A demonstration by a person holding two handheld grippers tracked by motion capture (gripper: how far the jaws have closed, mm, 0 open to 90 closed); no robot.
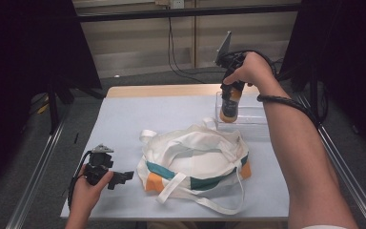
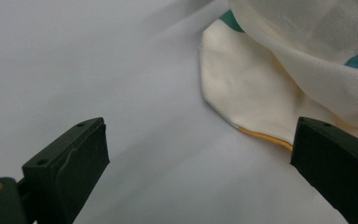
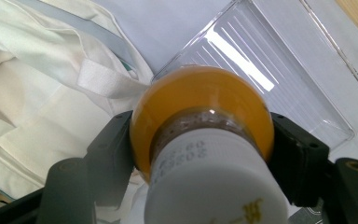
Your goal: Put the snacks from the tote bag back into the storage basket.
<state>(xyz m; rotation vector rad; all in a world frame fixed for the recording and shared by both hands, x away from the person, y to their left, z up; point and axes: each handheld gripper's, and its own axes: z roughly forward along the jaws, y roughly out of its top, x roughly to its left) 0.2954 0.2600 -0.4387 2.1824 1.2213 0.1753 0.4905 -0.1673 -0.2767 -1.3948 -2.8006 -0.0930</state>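
Right tongs (image 3: 200, 140), arm stretched forward, clamp an orange bottle (image 3: 200, 102) over the clear tray (image 3: 279, 60) (left tongs (image 2: 200, 154) rest agape).

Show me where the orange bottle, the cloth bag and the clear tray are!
orange bottle (image 3: 200, 100): right gripper view, its orange shoulder below the white cap.
cloth bag (image 1: 190, 157): high view, the white middle of the fabric.
clear tray (image 3: 279, 56): right gripper view, its ribbed bare floor.

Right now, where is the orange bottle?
In the high view, the orange bottle is at the far right of the table, gripped by the right tool at the left end of the clear plastic tray, just beyond the cloth bag.
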